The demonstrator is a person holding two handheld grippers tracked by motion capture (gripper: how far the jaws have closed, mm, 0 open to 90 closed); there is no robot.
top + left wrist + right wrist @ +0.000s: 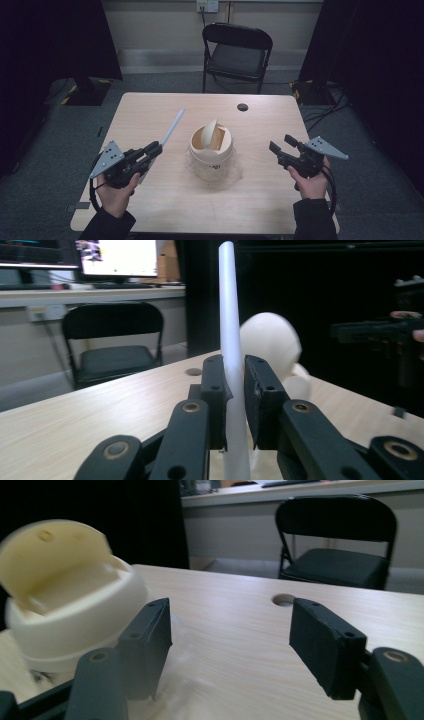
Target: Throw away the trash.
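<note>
Left gripper [150, 150]: jaws pinch a long white tube [172, 127] low on its length, so most of it sticks out past the tips, angled up and away over the counter [150, 107]. In the left gripper view the tube [231, 355] sits between the pads with little bite showing. Risk: with so much overhang, any knock at the far end could pivot it in the grip or pull it free.

Centre: small cream bin [211, 152] with a swing flap, on the counter between the two grippers, flap tipped partly open. A thin clear liner appears to spread around its base; hard to be sure. Risk: the bin looks light, so a push from the tube on rim or flap could slide or tip it instead of entering.

Right gripper [286, 147]: jaws spread, holding nothing, near the bin but apart from it. Not bracing it, so nothing steadies the bin.
</note>
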